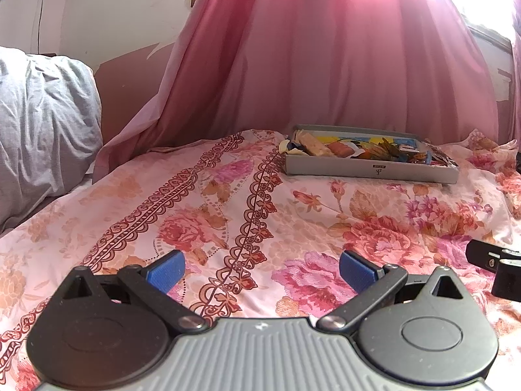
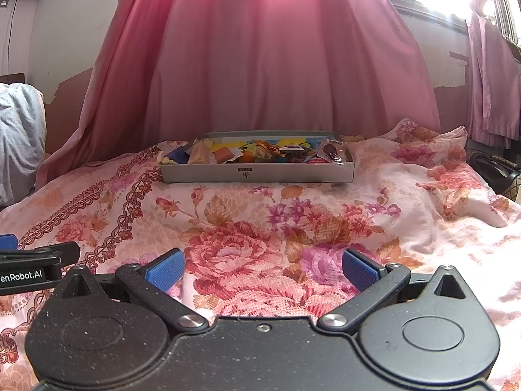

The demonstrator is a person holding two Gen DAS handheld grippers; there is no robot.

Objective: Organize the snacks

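Both the left gripper (image 1: 262,272) and right gripper (image 2: 263,270) have jaws spread wide, holding nothing. The grey box (image 2: 260,173) of snacks (image 2: 260,153) lies well ahead of them on the floral bedspread (image 2: 260,221). Only the left view shows the grey pillow (image 1: 42,130) fully. Individual wrappers blur together.

The right gripper (image 2: 262,268) hovers low over the floral bedspread (image 2: 260,221), its blue-padded jaws spread wide and empty. Far ahead, a shallow grey box (image 2: 257,173) holds mixed snacks (image 2: 260,153) before a pink curtain (image 2: 260,65). The left gripper (image 2: 32,262) shows at near left.
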